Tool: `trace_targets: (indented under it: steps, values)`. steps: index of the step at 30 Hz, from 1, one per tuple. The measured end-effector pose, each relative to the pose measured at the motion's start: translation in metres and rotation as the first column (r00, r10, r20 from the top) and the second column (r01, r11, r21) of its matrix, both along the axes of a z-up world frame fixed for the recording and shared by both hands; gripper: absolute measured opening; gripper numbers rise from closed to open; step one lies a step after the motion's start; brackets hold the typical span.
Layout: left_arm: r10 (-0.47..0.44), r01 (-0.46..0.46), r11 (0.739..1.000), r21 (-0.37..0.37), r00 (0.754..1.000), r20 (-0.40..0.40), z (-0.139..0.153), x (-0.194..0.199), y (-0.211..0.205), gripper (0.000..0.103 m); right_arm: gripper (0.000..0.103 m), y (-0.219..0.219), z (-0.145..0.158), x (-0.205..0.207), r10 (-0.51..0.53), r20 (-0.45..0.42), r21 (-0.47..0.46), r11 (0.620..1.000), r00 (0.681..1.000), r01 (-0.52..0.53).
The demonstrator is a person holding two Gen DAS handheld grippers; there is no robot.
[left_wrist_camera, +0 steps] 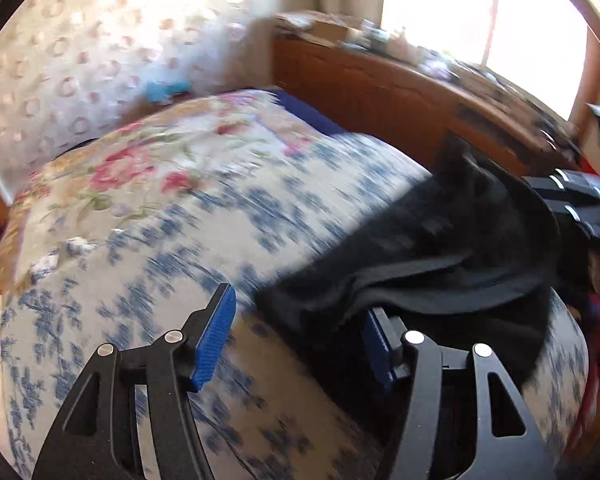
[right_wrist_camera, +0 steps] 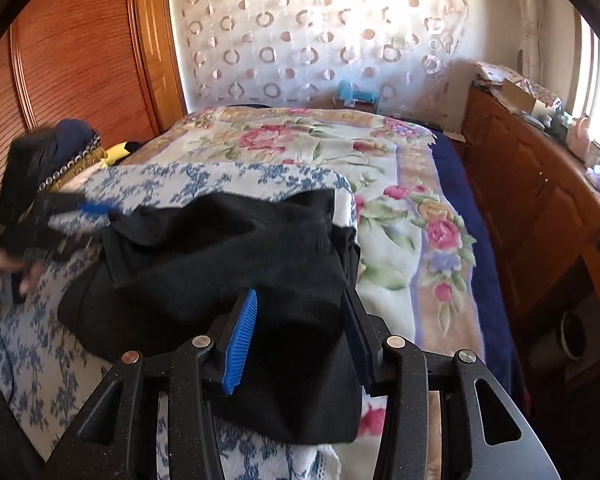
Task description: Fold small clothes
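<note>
One black garment (right_wrist_camera: 228,256) is counted, two tongs (left_wrist_camera: 296,336) (right_wrist_camera: 300,344), one bed (right_wrist_camera: 412,208), and two blankets (right_wrist_camera: 308,148) (left_wrist_camera: 148,264).

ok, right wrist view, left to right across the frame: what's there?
wooden wardrobe → left gripper → black garment → floral blanket → wooden dresser

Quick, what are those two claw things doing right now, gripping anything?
Left gripper: open, fingers spread wide, one pad at the edge of the black garment, gripping nothing.
Right gripper: open, black garment lying between its fingers, not clamped.
</note>
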State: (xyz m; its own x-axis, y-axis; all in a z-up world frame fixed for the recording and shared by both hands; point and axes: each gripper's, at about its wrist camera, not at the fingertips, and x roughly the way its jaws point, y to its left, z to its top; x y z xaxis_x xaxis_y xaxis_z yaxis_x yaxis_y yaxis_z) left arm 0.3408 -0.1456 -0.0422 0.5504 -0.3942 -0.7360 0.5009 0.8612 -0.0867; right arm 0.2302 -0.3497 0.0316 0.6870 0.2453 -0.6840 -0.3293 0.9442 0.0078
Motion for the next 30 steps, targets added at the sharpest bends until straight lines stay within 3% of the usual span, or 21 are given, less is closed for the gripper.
trace_targets:
  steps: [7,16,17,18,19,21,23,25,30]
  values:
    - [0.02,-0.019,1.0,0.006,0.999,-0.041,-0.017,0.019,0.002,0.064,0.056,-0.004,0.005,0.012,0.097,0.0,0.013,0.995,0.995,-0.097]
    - [0.033,-0.034,0.999,-0.026,0.999,-0.041,-0.014,0.02,0.009,0.064,0.057,-0.013,-0.013,0.083,0.08,-0.089,0.109,0.992,0.993,-0.07]
    - [0.033,-0.034,0.999,-0.027,0.998,-0.045,-0.015,0.02,0.009,0.064,0.055,-0.013,-0.014,0.084,0.087,-0.091,0.127,0.989,0.992,-0.075]
    - [0.032,-0.033,0.999,-0.026,0.998,-0.049,-0.017,0.02,0.009,0.064,0.027,-0.014,-0.013,0.085,0.099,-0.087,0.144,0.986,0.991,-0.085]
    - [0.033,-0.034,0.999,-0.025,0.998,-0.051,-0.018,0.021,0.009,0.064,0.008,-0.014,-0.012,0.086,0.1,-0.078,0.141,0.986,0.992,-0.089]
    - [0.037,-0.038,0.999,-0.031,0.998,-0.049,-0.019,0.02,0.009,0.064,0.005,-0.025,-0.008,0.084,0.05,-0.017,0.144,0.988,0.999,-0.047]
    - [0.047,-0.049,0.998,-0.036,0.998,-0.049,-0.019,0.021,0.011,0.064,0.005,-0.043,0.001,0.081,-0.092,0.047,0.16,0.984,0.995,0.084]
    - [0.052,-0.054,0.998,-0.044,0.997,-0.05,-0.018,0.02,0.012,0.064,0.005,-0.057,0.0,0.086,-0.156,0.022,0.208,0.967,0.988,0.148]
    - [0.053,-0.056,0.997,-0.056,0.997,-0.054,-0.016,0.014,0.012,0.064,0.009,-0.051,-0.007,0.086,-0.234,0.013,0.101,0.968,0.972,0.231]
